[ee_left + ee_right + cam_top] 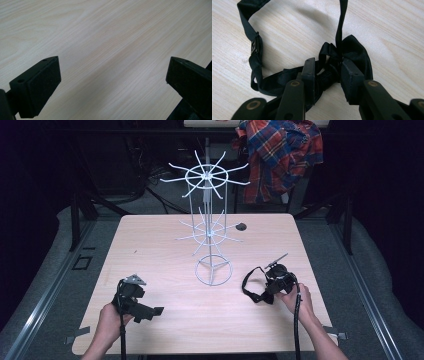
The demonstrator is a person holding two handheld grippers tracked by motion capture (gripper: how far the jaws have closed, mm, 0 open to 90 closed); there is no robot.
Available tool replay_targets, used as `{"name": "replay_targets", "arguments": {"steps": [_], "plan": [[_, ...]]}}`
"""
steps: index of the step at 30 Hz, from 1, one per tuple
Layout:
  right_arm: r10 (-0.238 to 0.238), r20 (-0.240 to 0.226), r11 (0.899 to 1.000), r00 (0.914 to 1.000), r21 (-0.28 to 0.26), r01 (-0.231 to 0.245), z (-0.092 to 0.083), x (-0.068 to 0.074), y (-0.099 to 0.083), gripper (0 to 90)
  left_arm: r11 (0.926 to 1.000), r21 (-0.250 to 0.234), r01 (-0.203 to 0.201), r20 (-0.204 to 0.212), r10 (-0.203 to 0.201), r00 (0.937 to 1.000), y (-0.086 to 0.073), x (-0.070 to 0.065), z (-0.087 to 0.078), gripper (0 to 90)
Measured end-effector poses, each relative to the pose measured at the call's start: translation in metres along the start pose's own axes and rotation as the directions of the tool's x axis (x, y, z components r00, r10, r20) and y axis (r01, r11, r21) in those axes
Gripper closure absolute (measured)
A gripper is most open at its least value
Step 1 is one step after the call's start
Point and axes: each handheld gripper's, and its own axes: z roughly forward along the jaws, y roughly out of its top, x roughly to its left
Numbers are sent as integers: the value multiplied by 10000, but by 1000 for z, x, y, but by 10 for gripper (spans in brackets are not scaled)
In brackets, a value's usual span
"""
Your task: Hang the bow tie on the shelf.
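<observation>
Near the tabletop's [150, 250] front right edge, the right tool [327, 72] is clamping the black bow tie [357, 53], while the left tool [112, 82] is hovering with jaws apart over bare wood by the front left corner.

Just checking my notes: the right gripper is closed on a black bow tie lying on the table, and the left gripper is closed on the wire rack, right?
Not quite. The left gripper is open over bare table, as the left gripper view shows; the wire rack stands apart. The right gripper does clamp the black bow tie.
</observation>
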Motion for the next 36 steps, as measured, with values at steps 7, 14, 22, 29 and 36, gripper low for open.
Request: {"name": "replay_targets", "arguments": {"steps": [7,14,22,29,36], "plan": [[-266,112,9996,9996,-54,267,-7,-1,1,687,10000,21,-50,8,50,10000,0,0,0,0],[-342,9,9968,9994,-726,342,-19,4,2,692,10000,-5,-91,-24,91,10000,0,-1,0,0],[-582,166,9879,9982,-1429,600,-35,11,3,694,9999,38,-156,26,155,9999,0,0,0,0],[-900,232,9776,9957,-1892,927,-51,17,4,695,9999,30,-151,38,151,9999,1,-1,0,0],[-945,270,9651,9952,-2427,982,-64,22,5,694,9999,42,-122,56,121,9999,0,-1,0,0]]}}
